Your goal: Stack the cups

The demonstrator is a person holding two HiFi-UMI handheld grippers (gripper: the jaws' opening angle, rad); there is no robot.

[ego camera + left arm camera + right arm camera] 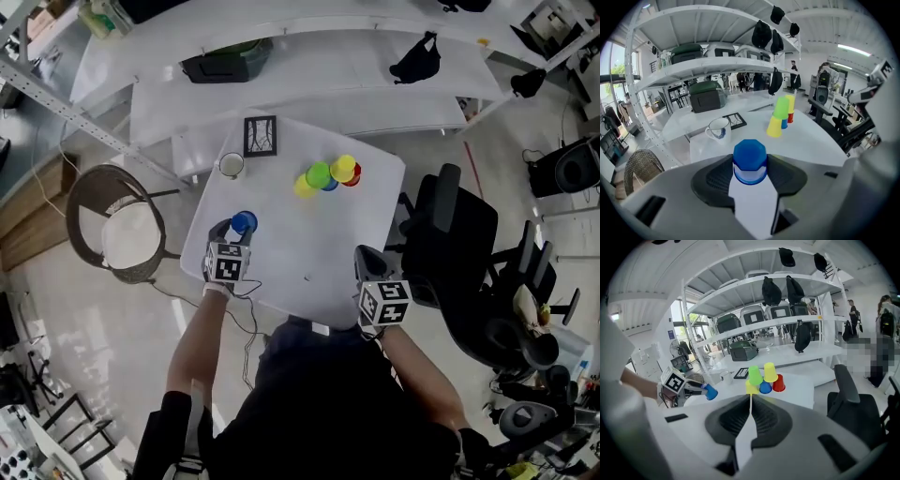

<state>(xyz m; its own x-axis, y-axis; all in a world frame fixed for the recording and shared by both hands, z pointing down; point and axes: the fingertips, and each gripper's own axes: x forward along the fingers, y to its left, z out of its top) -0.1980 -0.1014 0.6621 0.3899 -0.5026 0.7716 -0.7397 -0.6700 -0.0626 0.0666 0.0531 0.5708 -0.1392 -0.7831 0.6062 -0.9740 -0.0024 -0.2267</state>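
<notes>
Blue cup (750, 154) – sides half-hidden – gripped by left tongs (750, 165).

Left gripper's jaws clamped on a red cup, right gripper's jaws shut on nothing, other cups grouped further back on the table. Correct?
One error: the left gripper is clamped on a blue cup, not a red one; the left gripper view shows it. The rest holds: the right gripper is shut on nothing, and the other cups stand grouped further back on the table.

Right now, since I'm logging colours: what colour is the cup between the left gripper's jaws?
Blue; the cup shows best in the left gripper view.
</notes>
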